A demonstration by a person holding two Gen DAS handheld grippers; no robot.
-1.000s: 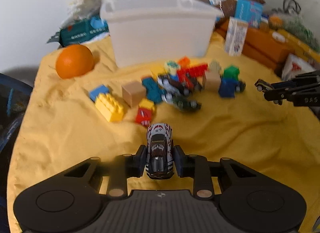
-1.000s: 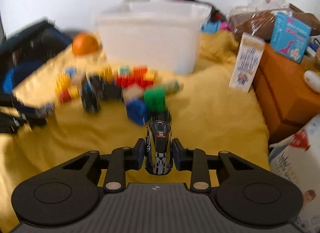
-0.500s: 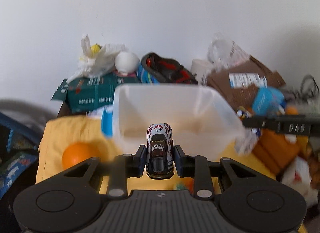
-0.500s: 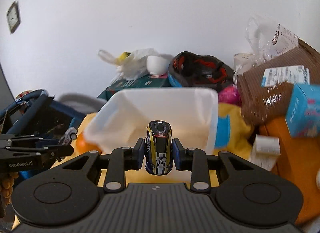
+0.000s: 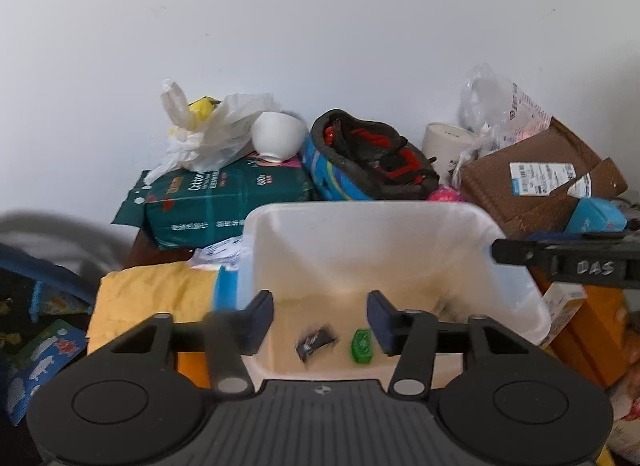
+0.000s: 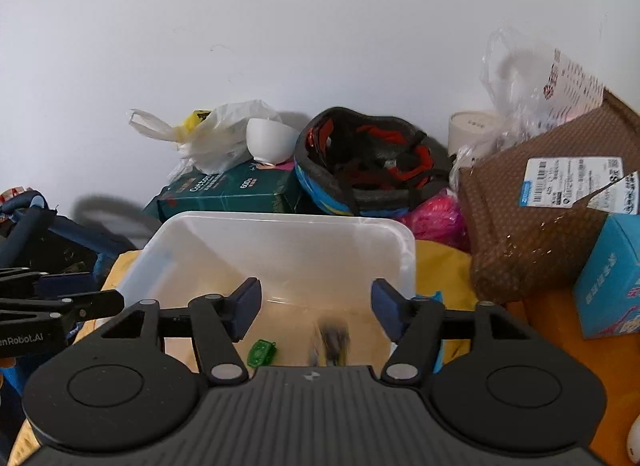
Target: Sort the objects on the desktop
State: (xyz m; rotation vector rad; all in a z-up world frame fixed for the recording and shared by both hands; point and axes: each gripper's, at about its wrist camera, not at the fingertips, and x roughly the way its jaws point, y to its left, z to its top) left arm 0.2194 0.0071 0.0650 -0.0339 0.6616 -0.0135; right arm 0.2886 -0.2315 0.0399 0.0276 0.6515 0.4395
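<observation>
A translucent white plastic bin (image 5: 360, 213) stands on the yellow cloth; it also shows in the right wrist view (image 6: 280, 221). My left gripper (image 5: 320, 322) is open and empty above the bin. My right gripper (image 6: 316, 310) is open and empty above it too. Inside the bin lie a blurred dark toy car (image 5: 316, 344) and a green toy car (image 5: 362, 346). In the right wrist view the green car (image 6: 261, 352) and a blurred dark car (image 6: 334, 340) lie on the bin floor. The right gripper's fingers (image 5: 560, 258) reach in from the right.
Behind the bin stand a green tissue pack (image 5: 224, 201), a white plastic bag (image 5: 212, 133), a white bowl (image 5: 276, 137), a bike helmet (image 5: 368, 161) and a brown cardboard box (image 5: 536, 181). A blue box (image 6: 612, 278) sits at the right. A blue bag (image 6: 36, 225) is at the left.
Both grippers rose from the cloth to above the bin, then opened. The white toy car and the dark toy car dropped out of the fingers into the bin.
</observation>
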